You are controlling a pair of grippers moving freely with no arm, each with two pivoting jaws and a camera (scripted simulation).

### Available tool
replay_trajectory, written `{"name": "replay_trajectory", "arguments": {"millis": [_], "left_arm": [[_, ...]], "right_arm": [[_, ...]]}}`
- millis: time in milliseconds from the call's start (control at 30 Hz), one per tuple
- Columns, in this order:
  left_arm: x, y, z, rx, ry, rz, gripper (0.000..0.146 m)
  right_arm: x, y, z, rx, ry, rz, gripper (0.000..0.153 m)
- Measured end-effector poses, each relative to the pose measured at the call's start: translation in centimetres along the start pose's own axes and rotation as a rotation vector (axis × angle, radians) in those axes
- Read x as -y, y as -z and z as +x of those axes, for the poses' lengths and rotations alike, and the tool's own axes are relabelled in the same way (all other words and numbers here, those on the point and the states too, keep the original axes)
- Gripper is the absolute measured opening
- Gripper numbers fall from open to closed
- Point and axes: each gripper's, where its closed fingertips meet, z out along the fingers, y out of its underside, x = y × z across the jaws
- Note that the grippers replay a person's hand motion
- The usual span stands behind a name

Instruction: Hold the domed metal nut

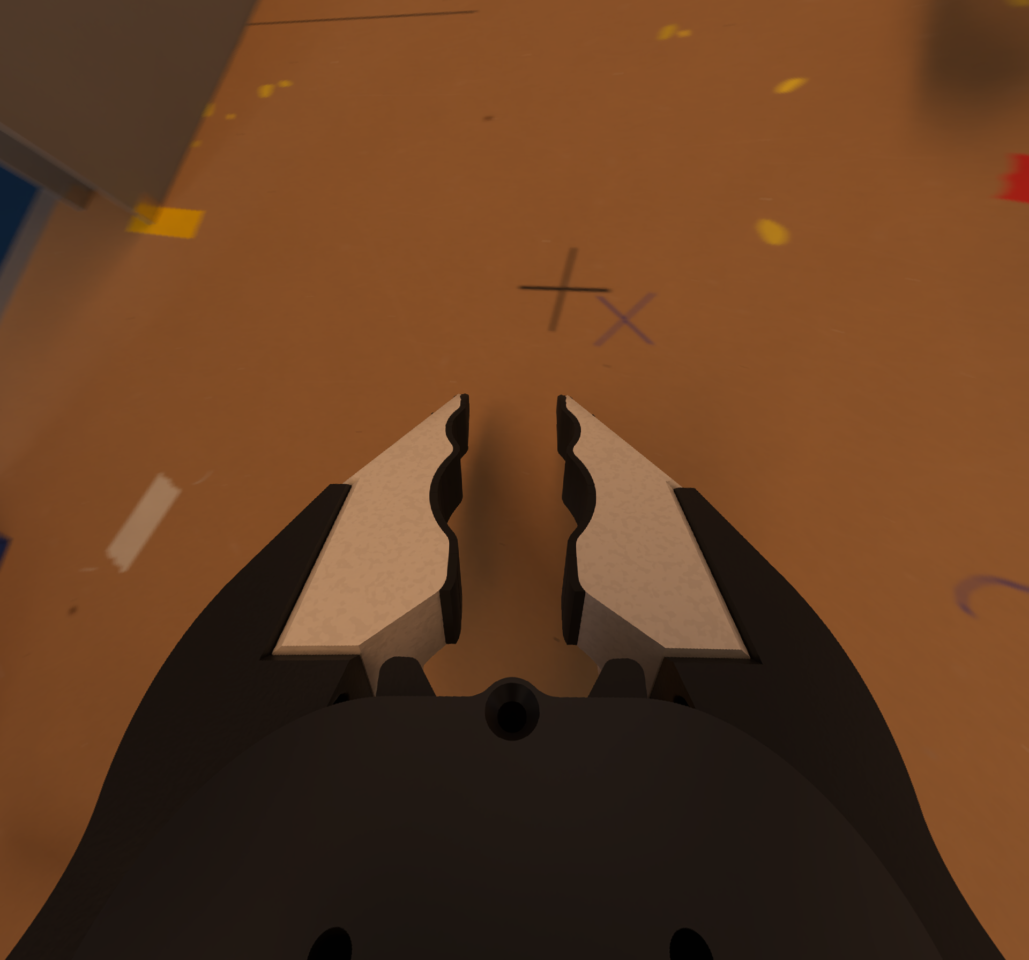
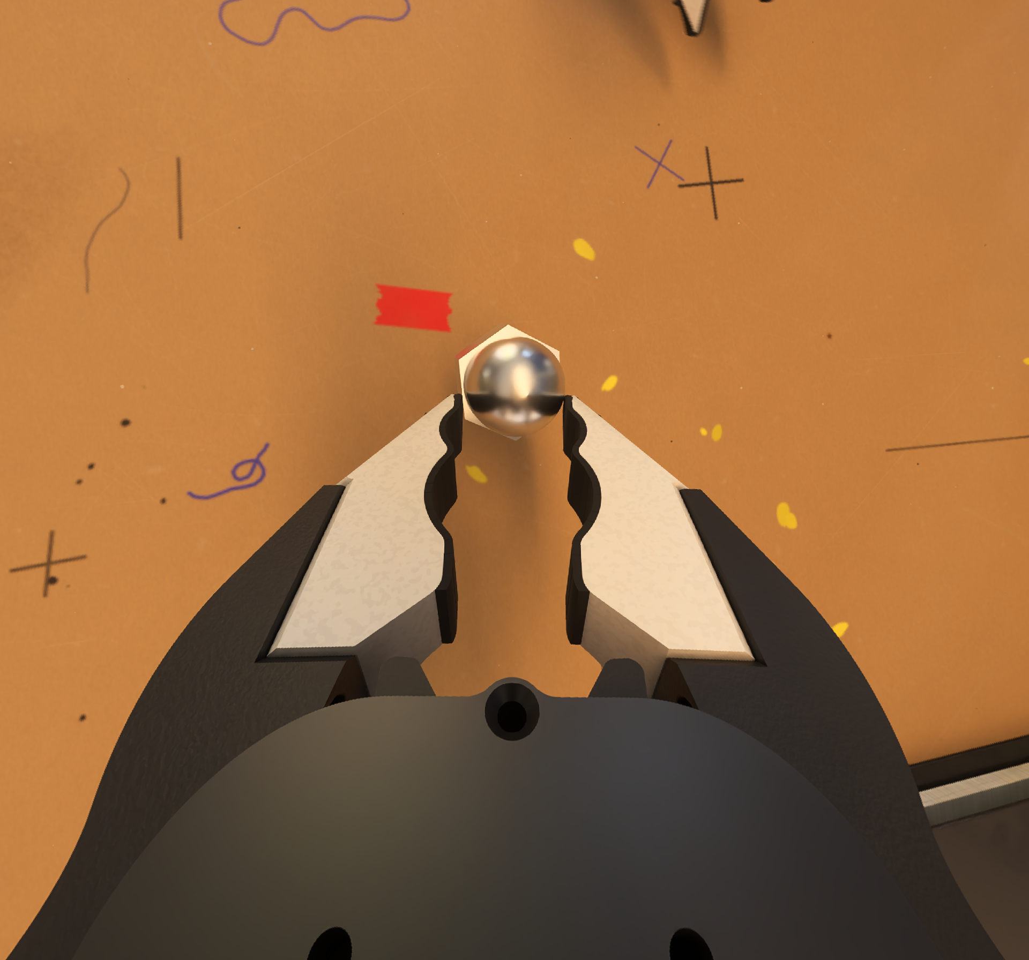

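Note:
The domed metal nut [image 2: 512,376] is shiny, with a round cap on a hexagonal base, and shows only in the right wrist view. My right gripper [image 2: 512,399] is closed on it, with both fingertips pressed against its sides, over the brown table [image 2: 334,154]. My left gripper [image 1: 512,399] has a narrow gap between its fingers and holds nothing, hovering over bare table. It also shows in the right wrist view [image 2: 729,15], far beyond the nut at the top right.
A red tape piece [image 2: 413,308] lies just behind the nut and also shows in the left wrist view [image 1: 1016,176]. Yellow tape [image 1: 167,222] and white tape [image 1: 143,521] lie to the left. The table edge [image 2: 974,788] runs at lower right. A grey block [image 1: 111,43] stands at upper left.

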Motion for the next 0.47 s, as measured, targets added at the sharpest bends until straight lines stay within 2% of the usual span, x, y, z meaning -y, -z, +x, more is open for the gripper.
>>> {"name": "replay_trajectory", "arguments": {"millis": [133,200,300,367,467], "left_arm": [[-0.8,2.0,4.9,-0.262,-0.008,-0.003,0.025],[-1.6,2.6,6.8,-0.35,-0.028,-0.035,0.024],[-2.6,2.3,7.6,-0.35,-0.062,-0.081,0.021],[-2.6,2.0,7.3,-0.329,-0.07,-0.074,0.01],[-2.1,1.5,5.2,-0.226,-0.063,-0.059,0.003]], "right_arm": [[-0.2,-0.1,-0.1,0.0,-0.008,0.008,0.036],[-0.2,-0.1,-0.2,0.001,-0.011,0.013,0.036],[0.0,-0.3,-0.2,0.001,-0.011,0.017,0.036],[0.1,-0.4,-0.3,0.002,-0.009,0.019,0.036],[1.1,-0.4,-0.8,0.019,-0.005,0.043,0.036]]}}
